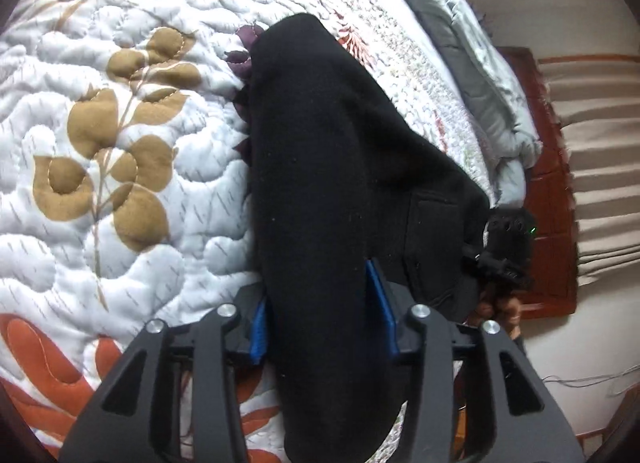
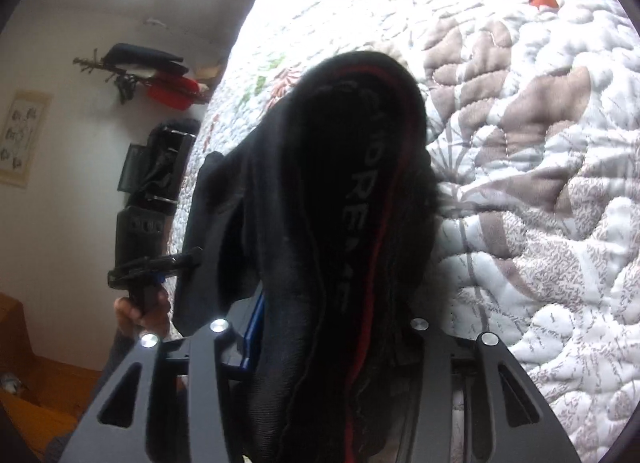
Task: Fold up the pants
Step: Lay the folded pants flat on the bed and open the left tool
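Pants (image 1: 320, 199): 1, on quilt (image 1: 120, 183): 1. Grippers: 2, left (image 1: 324, 327), right (image 2: 332, 339), both at the pants.

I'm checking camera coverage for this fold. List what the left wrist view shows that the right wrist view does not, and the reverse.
Only the left wrist view: a plain black stretch of the pants with a pocket seam, mustard leaf prints, a grey comforter and the right hand-held gripper at the pants' far edge.

Only the right wrist view: the waistband with grey lettering and red trim, a wall shelf and the left hand-held gripper off to the side.

Both: black pants filling the jaws, over the floral quilt.
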Action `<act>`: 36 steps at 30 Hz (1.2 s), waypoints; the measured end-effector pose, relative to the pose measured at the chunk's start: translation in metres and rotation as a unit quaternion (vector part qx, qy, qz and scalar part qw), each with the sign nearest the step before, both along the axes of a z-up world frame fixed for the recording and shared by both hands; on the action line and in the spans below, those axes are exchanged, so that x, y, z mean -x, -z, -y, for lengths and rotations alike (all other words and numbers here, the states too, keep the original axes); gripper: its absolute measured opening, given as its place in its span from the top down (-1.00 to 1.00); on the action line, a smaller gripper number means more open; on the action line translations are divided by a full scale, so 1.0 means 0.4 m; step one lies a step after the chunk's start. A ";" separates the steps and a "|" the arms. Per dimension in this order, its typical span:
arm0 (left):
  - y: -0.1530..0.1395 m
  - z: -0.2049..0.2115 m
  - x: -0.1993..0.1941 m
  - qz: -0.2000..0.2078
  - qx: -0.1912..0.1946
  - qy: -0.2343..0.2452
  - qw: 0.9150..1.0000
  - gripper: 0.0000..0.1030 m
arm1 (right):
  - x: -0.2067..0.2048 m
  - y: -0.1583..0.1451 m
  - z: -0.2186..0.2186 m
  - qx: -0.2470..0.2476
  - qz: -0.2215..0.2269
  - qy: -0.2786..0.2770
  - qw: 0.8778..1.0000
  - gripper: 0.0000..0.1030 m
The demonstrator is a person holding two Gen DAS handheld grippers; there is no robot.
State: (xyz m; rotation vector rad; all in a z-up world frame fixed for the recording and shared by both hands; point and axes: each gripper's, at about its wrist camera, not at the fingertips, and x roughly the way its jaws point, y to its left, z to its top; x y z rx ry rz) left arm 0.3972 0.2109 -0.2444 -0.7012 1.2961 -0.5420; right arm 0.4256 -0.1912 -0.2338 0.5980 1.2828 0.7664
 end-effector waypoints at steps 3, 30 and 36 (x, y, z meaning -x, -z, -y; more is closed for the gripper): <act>-0.043 -0.008 0.020 0.029 -0.028 -0.021 0.999 -0.21 | 0.013 -0.036 0.005 0.012 0.002 0.011 1.000 -0.18; -0.243 -0.048 0.107 0.168 -0.010 -0.105 0.980 -0.73 | 0.093 -0.229 0.076 -0.072 0.074 0.067 0.992 0.61; -0.204 0.048 0.279 0.164 0.024 -0.045 0.985 -0.71 | 0.182 -0.122 0.039 -0.044 0.036 0.048 0.997 0.69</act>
